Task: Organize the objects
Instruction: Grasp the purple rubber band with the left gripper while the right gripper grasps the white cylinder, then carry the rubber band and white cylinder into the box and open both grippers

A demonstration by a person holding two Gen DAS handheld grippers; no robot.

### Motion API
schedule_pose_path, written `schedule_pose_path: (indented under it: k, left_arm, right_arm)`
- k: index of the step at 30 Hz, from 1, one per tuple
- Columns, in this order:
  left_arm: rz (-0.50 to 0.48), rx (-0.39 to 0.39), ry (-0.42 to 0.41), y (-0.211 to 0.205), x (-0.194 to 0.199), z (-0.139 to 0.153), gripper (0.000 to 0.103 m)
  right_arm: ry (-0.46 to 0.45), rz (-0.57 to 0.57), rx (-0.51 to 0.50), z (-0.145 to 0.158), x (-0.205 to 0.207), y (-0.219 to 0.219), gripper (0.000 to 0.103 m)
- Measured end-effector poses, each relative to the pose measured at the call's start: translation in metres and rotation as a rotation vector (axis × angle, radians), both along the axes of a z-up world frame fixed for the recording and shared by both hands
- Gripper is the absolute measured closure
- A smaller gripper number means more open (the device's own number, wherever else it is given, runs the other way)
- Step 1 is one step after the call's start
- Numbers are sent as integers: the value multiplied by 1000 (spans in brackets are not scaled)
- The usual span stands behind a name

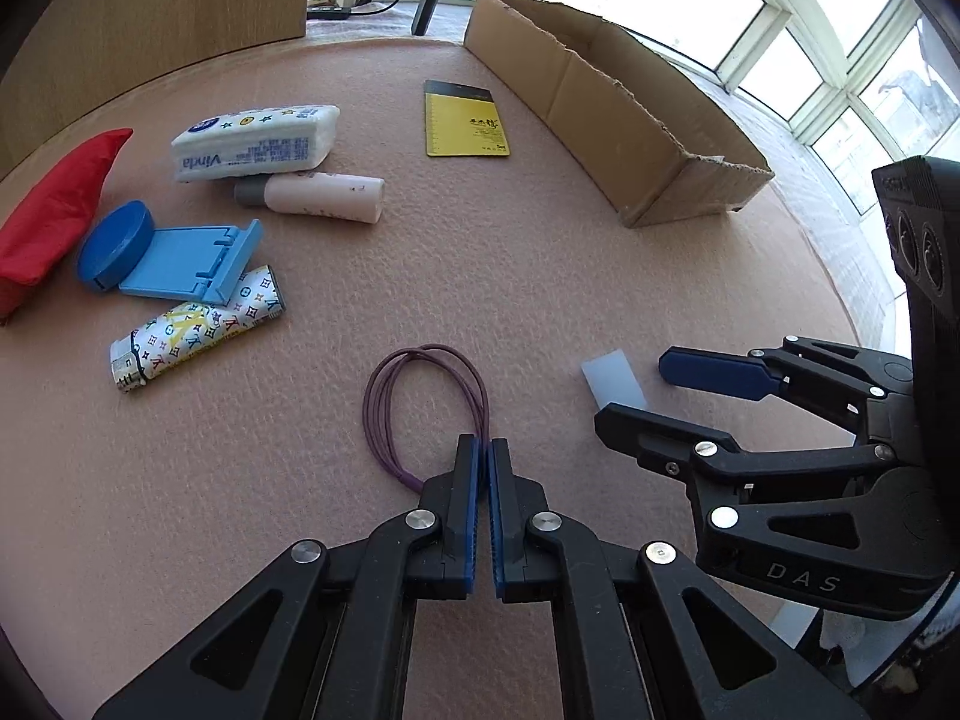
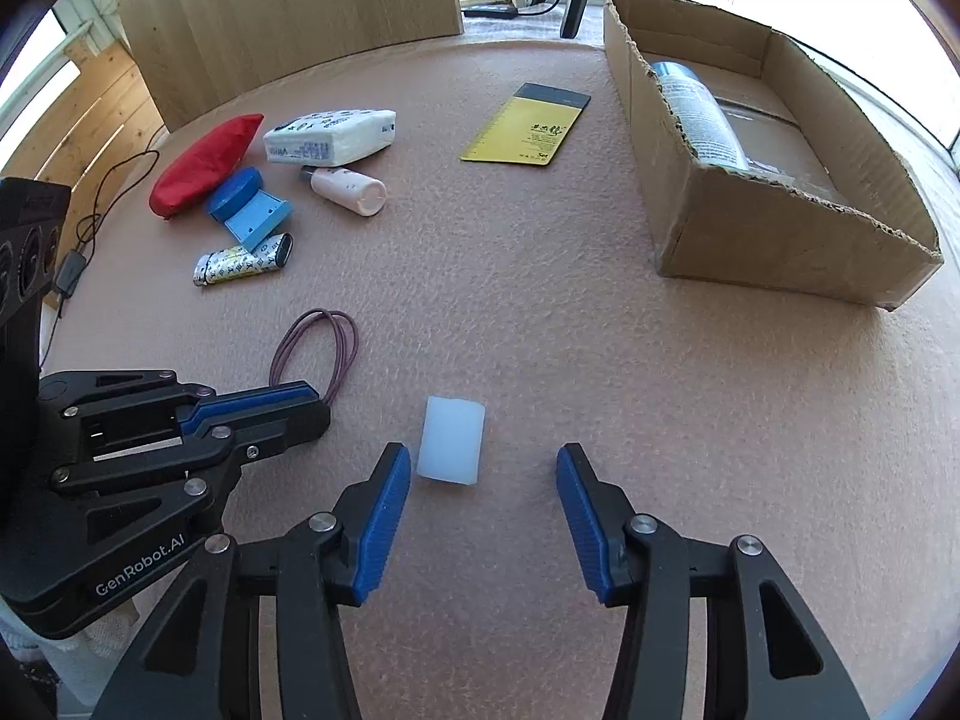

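A purple cord loop [image 1: 420,402] lies on the pink felt table [image 1: 480,276]. My left gripper [image 1: 485,447] is shut on the loop's near right end; in the right wrist view the left gripper [image 2: 318,399] pinches the cord loop [image 2: 315,348] at its tip. A small white translucent block [image 2: 451,441] lies flat on the table. My right gripper [image 2: 483,459] points down at the block with its jaws apart. The block sits just inside the left finger and well short of the right one. In the left wrist view the right gripper [image 1: 630,387] straddles the white block [image 1: 609,378].
An open cardboard box [image 2: 780,228] at the right holds a spray can [image 2: 699,114]. A yellow notepad [image 2: 522,132] lies mid-table. At the left lie a tissue pack [image 1: 252,141], pink bottle [image 1: 324,198], red pouch [image 1: 54,210], blue stand [image 1: 174,258] and patterned lighter [image 1: 198,327].
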State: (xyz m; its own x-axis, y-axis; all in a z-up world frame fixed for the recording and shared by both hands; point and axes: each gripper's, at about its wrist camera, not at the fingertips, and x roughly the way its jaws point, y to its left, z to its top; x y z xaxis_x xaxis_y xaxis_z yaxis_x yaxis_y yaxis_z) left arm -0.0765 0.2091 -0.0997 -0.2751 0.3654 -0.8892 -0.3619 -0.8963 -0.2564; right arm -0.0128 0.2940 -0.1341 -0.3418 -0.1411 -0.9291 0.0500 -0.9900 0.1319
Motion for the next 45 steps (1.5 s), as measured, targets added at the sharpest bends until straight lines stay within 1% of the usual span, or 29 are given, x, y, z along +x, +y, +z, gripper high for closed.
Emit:
schedule_pose_path:
  k: [3,5,8,10,12,16,23,30,33,38,45]
  left_arm:
    - [-22,-31,17,4,7,2,100]
    - [-20,-43,20,4,7,2,99]
    - [-15,-44,25,5,7,2,98]
    - [-12,-42,31,6,5,2,99]
    - [-14,-40,36,7,3,2,100]
    - [17,4,17,2,-5,2,101]
    - [65,87,38,-16,-8,28,101]
    - [90,157,72,-25,-13,58,101]
    - [78,176,101,-22,-16,74,101]
    - [68,228,127,-14,-27,94,101]
    - [29,248,187,16,-51,123,101]
  right_arm:
    - [5,11,21,0,-1,-4,58]
    - [9,20,40,0,-3,-6,61]
    - [14,44,68,0,-5,-10,69]
    - [17,64,83,0,-6,-14,79]
    - [20,78,86,1,-5,-17,84]
    - [23,68,62,2,-5,-14,87]
    - [44,20,-19,17,-1,5,89]
    - [97,-17,-41,42,2,25,89]
    - [124,-42,-53,55,1,36,89]
    - [175,-75,-58,76,-2,55,89]
    - [235,-126,-40,101,-14,93,89]
